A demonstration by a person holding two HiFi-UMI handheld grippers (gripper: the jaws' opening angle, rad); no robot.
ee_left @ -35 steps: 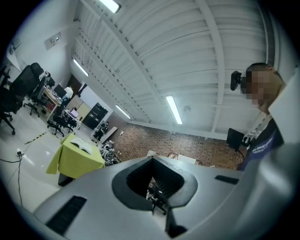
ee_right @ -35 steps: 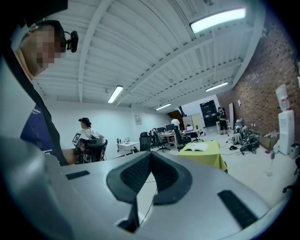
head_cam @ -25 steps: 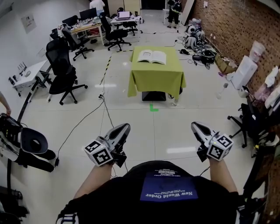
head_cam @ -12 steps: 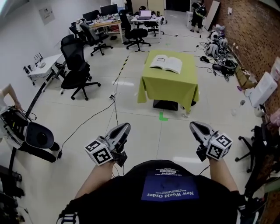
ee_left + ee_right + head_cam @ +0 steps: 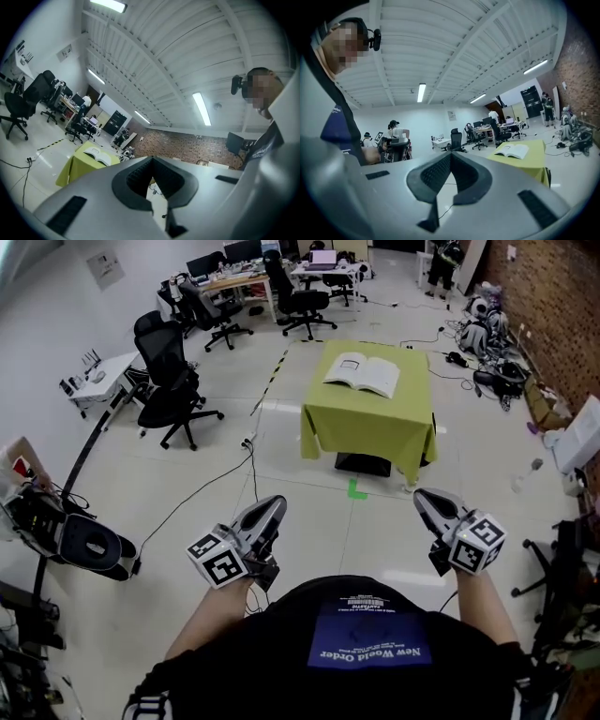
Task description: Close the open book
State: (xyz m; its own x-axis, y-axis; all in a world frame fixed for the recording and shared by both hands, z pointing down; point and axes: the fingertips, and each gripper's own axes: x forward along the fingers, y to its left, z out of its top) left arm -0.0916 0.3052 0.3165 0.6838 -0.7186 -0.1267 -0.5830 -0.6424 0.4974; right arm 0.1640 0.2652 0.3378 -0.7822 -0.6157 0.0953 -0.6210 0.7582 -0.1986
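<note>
It was an open-plan office: swivel chairs [image 5: 173,381] and monitor-laden desks [image 5: 228,281] stood beyond the green-draped tabletop [image 5: 370,423], brick wall [image 5: 555,292] to its right.

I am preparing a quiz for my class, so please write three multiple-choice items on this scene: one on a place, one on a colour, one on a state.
1. Where does the book lie?
A. on the floor
B. on the table
C. on an office chair

2. What colour is the tablecloth?
A. white
B. red
C. yellow-green

3. In what state is the book?
A. open, pages up
B. shut
C. standing upright

Key: 1 B, it rests on the tabletop; 2 C, the draped cloth is yellow-green; 3 A, two white pages lie spread.
</note>
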